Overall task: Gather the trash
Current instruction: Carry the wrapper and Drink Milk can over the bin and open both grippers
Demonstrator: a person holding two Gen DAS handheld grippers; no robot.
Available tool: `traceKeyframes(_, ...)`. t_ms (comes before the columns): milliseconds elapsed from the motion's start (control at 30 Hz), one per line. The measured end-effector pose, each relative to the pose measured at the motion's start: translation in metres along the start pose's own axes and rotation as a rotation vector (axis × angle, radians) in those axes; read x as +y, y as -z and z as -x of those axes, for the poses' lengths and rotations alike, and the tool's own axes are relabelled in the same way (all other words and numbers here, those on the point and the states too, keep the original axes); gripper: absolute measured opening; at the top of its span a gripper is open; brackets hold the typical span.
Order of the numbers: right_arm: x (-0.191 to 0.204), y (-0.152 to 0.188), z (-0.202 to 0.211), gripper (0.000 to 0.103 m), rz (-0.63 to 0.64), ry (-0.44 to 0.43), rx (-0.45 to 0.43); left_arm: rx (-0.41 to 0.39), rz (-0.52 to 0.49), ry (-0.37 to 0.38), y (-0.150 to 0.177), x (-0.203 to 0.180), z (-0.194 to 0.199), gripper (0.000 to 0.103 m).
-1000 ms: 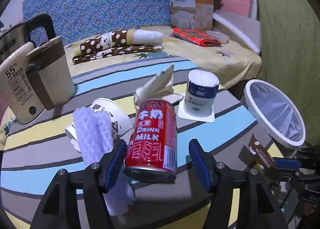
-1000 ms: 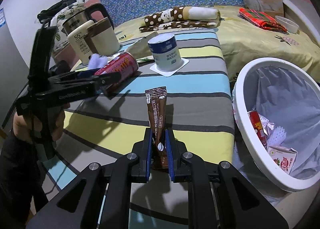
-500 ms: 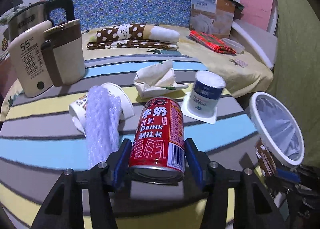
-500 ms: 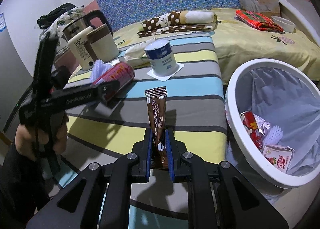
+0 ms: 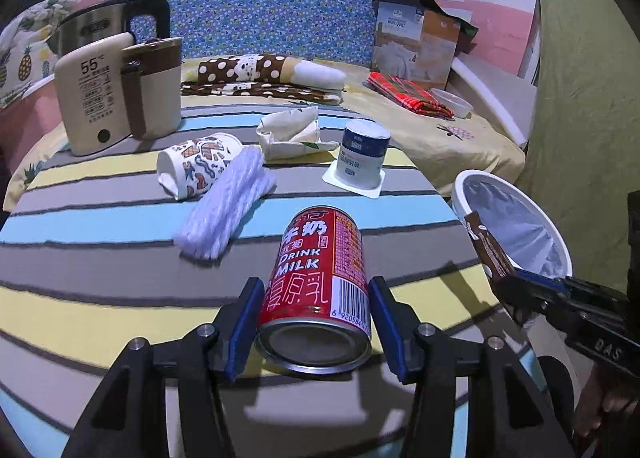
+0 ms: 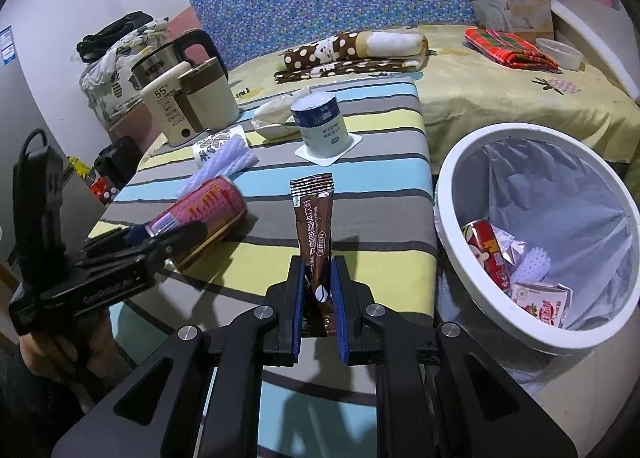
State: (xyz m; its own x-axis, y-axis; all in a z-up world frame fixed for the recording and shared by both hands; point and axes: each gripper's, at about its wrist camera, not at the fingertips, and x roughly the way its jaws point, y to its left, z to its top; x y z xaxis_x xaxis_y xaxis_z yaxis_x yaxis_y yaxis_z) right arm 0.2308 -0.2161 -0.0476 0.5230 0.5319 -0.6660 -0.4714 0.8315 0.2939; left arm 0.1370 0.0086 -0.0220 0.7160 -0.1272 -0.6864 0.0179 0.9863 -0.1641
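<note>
Beside the striped cloth-covered table (image 6: 360, 161), a round white plastic-lined trash bin (image 6: 472, 258) stands, while the left gripper (image 5: 316, 322) clamps a red milk can (image 5: 320, 274) and the right gripper (image 6: 318, 290) pinches a brown coffee sachet (image 6: 314, 217) shut.

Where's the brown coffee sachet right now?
Brown coffee sachet: upright in the right gripper, shut jaws, over the striped table, just left of the white bin.

My left tongs (image 5: 314, 324) closed on the red milk can (image 5: 318, 286) and carried it away from the foam sleeve (image 5: 228, 203).
</note>
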Motion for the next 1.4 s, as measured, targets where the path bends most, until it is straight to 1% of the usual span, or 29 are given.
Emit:
traceKeyframes(100, 0.000, 0.001, 0.002, 0.016, 0.000, -0.001, -0.001, 0.008, -0.002, 0.000, 0.008, -0.001, 0.005, 0.054)
traceKeyframes(233, 0.002, 0.002, 0.005, 0.016, 0.003, 0.000, -0.006, 0.038, 0.002, 0.019, 0.014, -0.003, 0.005, 0.054)
traceKeyframes(300, 0.001, 0.002, 0.006, 0.016, 0.003, 0.001, -0.007, 0.054, 0.005, 0.025, 0.014, -0.005, 0.005, 0.054)
traceKeyframes(433, 0.001, 0.003, 0.008, 0.016, 0.003, 0.000, -0.011, 0.053, -0.008, 0.017, 0.008, -0.008, 0.006, 0.054)
traceKeyframes(633, 0.001, 0.003, 0.012, 0.016, 0.002, 0.001, -0.021, 0.084, -0.025, 0.002, 0.005, -0.011, -0.006, 0.054)
traceKeyframes(733, 0.000, 0.004, 0.014, 0.016, -0.002, 0.003, -0.027, 0.073, -0.032, -0.008, 0.006, -0.014, -0.005, 0.054)
traceKeyframes(1000, -0.004, 0.005, 0.020, 0.016, -0.015, 0.013, -0.043, 0.027, -0.041, 0.013, 0.003, -0.027, 0.012, 0.054)
traceKeyframes(1233, -0.010, 0.004, 0.026, 0.016, -0.027, 0.027, -0.056, 0.015, -0.059, 0.052, -0.003, -0.047, 0.015, 0.054)
traceKeyframes(1400, -0.019, 0.004, 0.032, 0.016, -0.043, 0.050, -0.066, 0.013, -0.083, 0.093, -0.007, -0.068, 0.013, 0.054)
